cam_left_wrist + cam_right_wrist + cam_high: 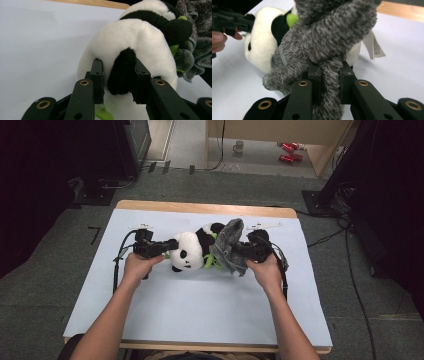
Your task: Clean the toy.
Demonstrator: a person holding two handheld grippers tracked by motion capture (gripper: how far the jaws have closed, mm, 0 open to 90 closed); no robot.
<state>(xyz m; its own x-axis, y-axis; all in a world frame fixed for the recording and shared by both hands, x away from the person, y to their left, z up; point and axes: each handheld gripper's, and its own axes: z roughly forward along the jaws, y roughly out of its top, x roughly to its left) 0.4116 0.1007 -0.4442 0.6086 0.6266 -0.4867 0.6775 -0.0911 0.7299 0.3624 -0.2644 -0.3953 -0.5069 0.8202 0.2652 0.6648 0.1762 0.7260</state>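
My left gripper sits left of the bench's middle, nearer the far edge than the near one, and its jaws are clamped on the black ear of the panda toy; in the left gripper view the ear stands squeezed between my two pads against the white head. The panda lies on its side on the pale bench, about midway between the left and right edges, head toward my left hand, with bits of green trim showing at its front. Just right of it, touching and partly draped over its body, hangs the grey fuzzy cloth. My right gripper is closed tight on a fold of that cloth; in the right gripper view the grey pile bunches up between the jaws and rises in front of the panda, with a white label hanging at its right.
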